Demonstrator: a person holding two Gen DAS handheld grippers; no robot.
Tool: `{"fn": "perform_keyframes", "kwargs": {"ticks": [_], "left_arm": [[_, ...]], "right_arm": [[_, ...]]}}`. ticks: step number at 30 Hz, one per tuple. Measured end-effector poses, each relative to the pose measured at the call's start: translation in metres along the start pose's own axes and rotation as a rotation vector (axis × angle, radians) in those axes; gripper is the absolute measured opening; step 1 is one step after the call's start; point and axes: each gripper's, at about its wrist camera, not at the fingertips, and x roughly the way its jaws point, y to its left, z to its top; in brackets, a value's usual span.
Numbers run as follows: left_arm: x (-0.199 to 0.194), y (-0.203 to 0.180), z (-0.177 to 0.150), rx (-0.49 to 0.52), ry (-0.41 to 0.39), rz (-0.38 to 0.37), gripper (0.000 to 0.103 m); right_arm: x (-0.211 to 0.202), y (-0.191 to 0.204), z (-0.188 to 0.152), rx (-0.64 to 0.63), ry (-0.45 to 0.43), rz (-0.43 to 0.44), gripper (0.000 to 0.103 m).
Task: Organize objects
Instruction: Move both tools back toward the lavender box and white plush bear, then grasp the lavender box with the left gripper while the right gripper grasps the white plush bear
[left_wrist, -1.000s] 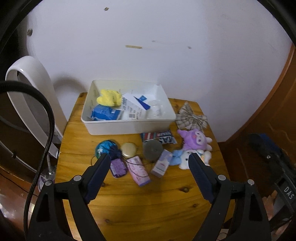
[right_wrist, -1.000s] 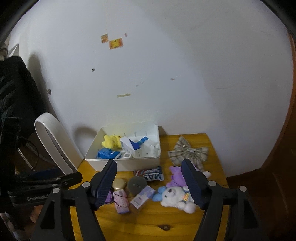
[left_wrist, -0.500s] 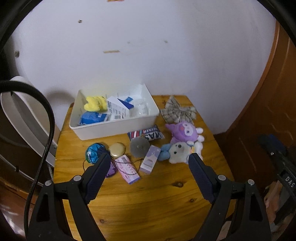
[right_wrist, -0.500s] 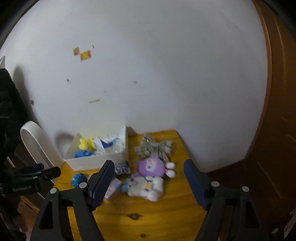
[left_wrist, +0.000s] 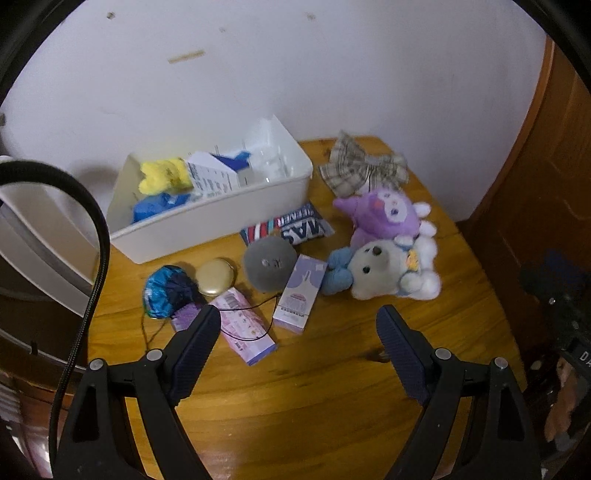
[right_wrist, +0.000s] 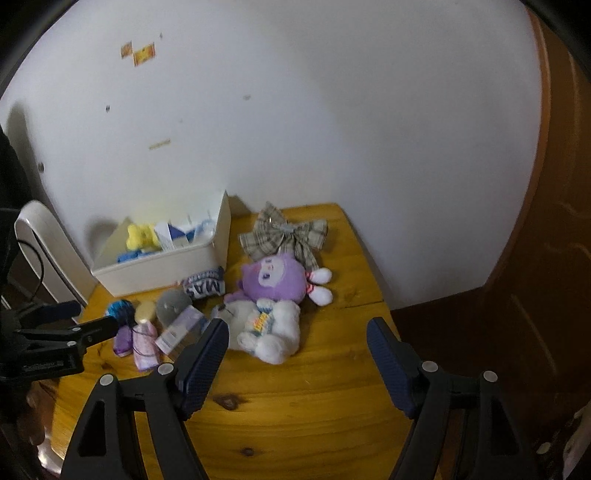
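Room: white wall behind a small wooden bench (left_wrist: 303, 398), brown door panelling to one side; every place below is told from the white bin (left_wrist: 218, 221).
White bin: it stood at the back of the bench near the wall, already holding a yellow plush (left_wrist: 164, 175), a blue packet (left_wrist: 157, 205) and a white-and-blue carton (left_wrist: 212, 173).
Loose things: a striped pouch (left_wrist: 291, 227) lay touching the bin's front wall; a grey round puff (left_wrist: 269, 264), a gold compact (left_wrist: 215, 277) and a blue ball (left_wrist: 166, 291) sat just in front of the bin; a pink box (left_wrist: 243, 326) and a lilac box (left_wrist: 301, 295) lay further forward.
Soft toys: a purple plush (right_wrist: 275, 277) and a white bear (right_wrist: 266, 325) lay against each other off the bin's end; a plaid bow (right_wrist: 284, 234) lay beside that end, near the wall.
Left claw (left_wrist: 295, 332): spread wide, empty, hovering forward of the bin over the small boxes.
Right claw (right_wrist: 295, 336): spread wide, empty, hovering near the white bear.
Step in hand: approach, as I judged it; nothing was gripped and much still lay outside the bin.
Next move: likely lowering one claw around a single item, closing on it, then carrying it over the bin's rim; the thin cord across the pink box could snag.
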Motion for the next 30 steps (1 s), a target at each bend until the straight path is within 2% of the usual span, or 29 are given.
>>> {"fn": "perform_keyframes", "kwargs": {"ticks": [10,16,20,25,30], "left_arm": [[0.073,0.006,0.000,-0.020,0.111,-0.009,0.088],[0.099,0.006,0.004,-0.002,0.145,-0.014,0.087],[0.111,0.001,0.006,0.034,0.159,-0.018,0.087],[0.120,-0.003,0.008,0.059,0.162,-0.009,0.087],[0.128,-0.004,0.011,0.070,0.170,-0.018,0.084]], "right_arm": [[0.071,0.004,-0.012,-0.095,0.112,0.075,0.078],[0.108,0.008,-0.013,-0.084,0.176,0.137,0.078],[0.126,0.018,-0.011,-0.155,0.205,0.196,0.078],[0.143,0.036,-0.015,-0.303,0.193,0.153,0.078],[0.153,0.041,-0.016,-0.353,0.182,0.144,0.081]]}}
